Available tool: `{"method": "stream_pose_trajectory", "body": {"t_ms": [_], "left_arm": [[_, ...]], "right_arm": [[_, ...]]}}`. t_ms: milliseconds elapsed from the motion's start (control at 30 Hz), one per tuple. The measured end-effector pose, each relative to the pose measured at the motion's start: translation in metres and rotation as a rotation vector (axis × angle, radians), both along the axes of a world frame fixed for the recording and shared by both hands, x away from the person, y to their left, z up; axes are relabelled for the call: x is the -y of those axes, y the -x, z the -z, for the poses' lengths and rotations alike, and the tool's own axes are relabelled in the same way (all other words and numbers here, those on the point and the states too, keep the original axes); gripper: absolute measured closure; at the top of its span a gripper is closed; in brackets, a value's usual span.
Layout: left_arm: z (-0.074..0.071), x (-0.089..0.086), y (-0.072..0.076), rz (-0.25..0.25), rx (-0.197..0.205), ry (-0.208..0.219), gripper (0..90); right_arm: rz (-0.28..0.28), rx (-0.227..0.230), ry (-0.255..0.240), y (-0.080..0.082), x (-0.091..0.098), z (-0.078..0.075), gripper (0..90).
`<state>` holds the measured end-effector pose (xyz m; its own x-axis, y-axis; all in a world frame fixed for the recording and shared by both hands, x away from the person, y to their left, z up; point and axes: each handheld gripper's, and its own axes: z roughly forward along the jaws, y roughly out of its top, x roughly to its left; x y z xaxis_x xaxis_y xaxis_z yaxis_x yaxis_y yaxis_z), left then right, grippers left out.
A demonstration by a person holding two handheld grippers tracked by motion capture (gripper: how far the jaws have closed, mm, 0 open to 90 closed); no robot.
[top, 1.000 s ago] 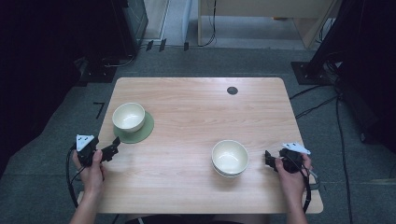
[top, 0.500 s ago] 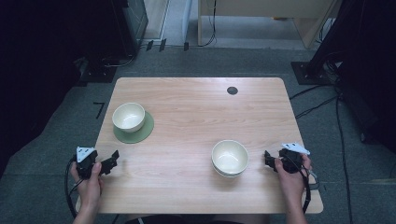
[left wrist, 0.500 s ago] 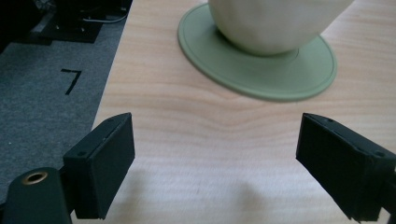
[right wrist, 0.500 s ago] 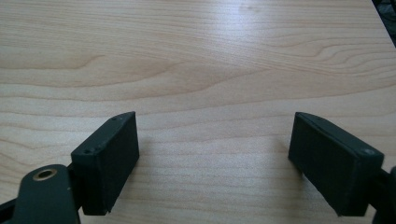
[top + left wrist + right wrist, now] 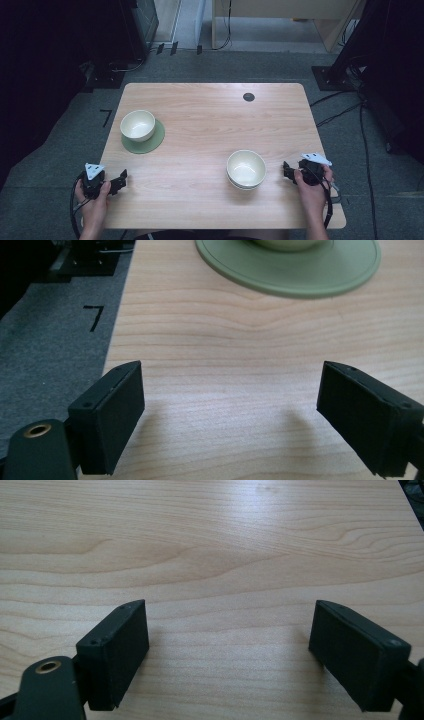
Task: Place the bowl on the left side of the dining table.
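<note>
1. High view: a bowl is seen at nine o'clock of the right gripper, jaws spread, empty.
2. Left gripper is held agape.
3. Glazed, breakable, likely slippery; the rim should be pinched.

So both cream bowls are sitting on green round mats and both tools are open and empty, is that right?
Not quite. In the high view, one cream ceramic bowl sits on a green round mat; the other cream bowl rests on the bare wooden table. The left tool and right tool are open and empty.
</note>
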<state>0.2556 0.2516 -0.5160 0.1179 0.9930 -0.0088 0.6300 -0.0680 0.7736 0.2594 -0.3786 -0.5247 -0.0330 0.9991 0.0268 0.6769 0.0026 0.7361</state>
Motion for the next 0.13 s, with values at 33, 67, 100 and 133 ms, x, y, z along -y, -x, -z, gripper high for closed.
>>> {"method": "stream_pose_trajectory", "body": {"t_ms": [33,67,100,133], "left_arm": [[0.0001,0.0008,-0.0004,0.003,-0.003,-0.005,11.6],[0.0002,0.0004,-0.0015,-0.001,-0.009,0.001,11.6],[0.0002,0.0004,-0.0015,-0.001,-0.009,0.001,11.9],[-0.0003,-0.0005,-0.0022,-0.008,-0.013,0.012,12.4]], "right_arm": [[0.0,0.0,0.0,0.0,0.0,0.0,15.9],[0.0,0.0,0.0,0.0,0.0,0.0,16.0],[0.0,0.0,0.0,0.0,0.0,0.0,16.0],[0.0,0.0,0.0,0.0,0.0,-0.0001,15.9]]}}
